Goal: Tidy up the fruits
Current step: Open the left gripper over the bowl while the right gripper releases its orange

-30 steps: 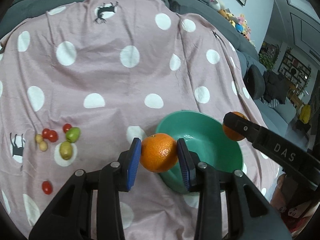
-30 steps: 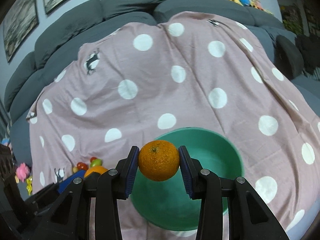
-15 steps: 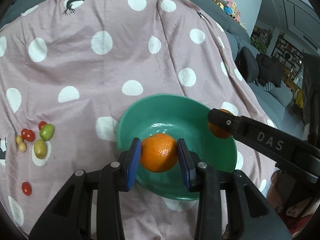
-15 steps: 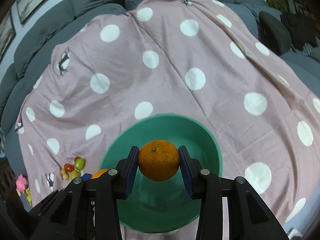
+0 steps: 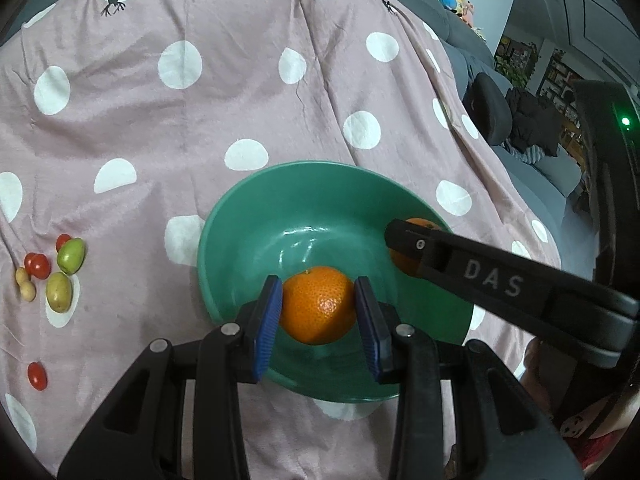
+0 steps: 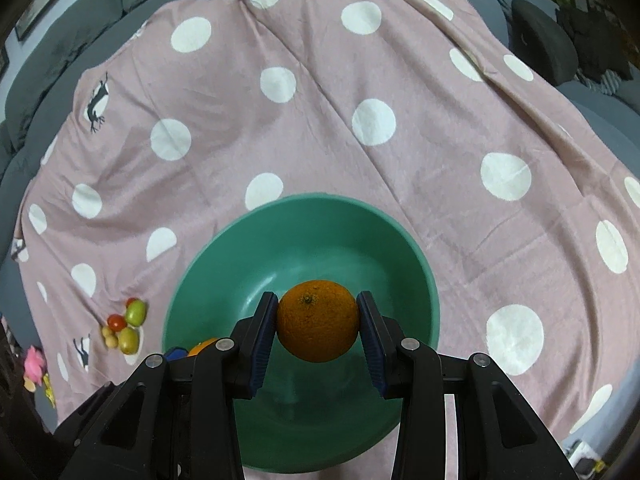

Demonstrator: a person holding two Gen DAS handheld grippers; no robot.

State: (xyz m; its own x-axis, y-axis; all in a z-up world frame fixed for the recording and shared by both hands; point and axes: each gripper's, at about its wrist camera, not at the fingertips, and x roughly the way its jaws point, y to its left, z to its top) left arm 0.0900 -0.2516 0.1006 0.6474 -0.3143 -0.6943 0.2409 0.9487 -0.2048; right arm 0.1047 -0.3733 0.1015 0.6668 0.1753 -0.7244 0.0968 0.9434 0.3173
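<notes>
A green bowl (image 5: 248, 216) sits on the pink polka-dot cloth; it also shows in the right wrist view (image 6: 304, 240). My left gripper (image 5: 318, 312) is shut on an orange (image 5: 318, 304) and holds it over the bowl's near side. My right gripper (image 6: 318, 332) is shut on a second orange (image 6: 318, 326), also above the bowl. In the left wrist view the right gripper's arm crosses the bowl's right rim, with its orange (image 5: 404, 262) partly hidden behind it.
Small fruits lie on the cloth to the left: green ones (image 5: 71, 255), red cherry tomatoes (image 5: 38, 266) and a lone tomato (image 5: 37, 376). They also show in the right wrist view (image 6: 128, 324). Grey sofa cushions (image 6: 60, 52) ring the cloth.
Both grippers have moved forward and lower over the bowl, each still holding its orange. The bowl now fills more of both views.
</notes>
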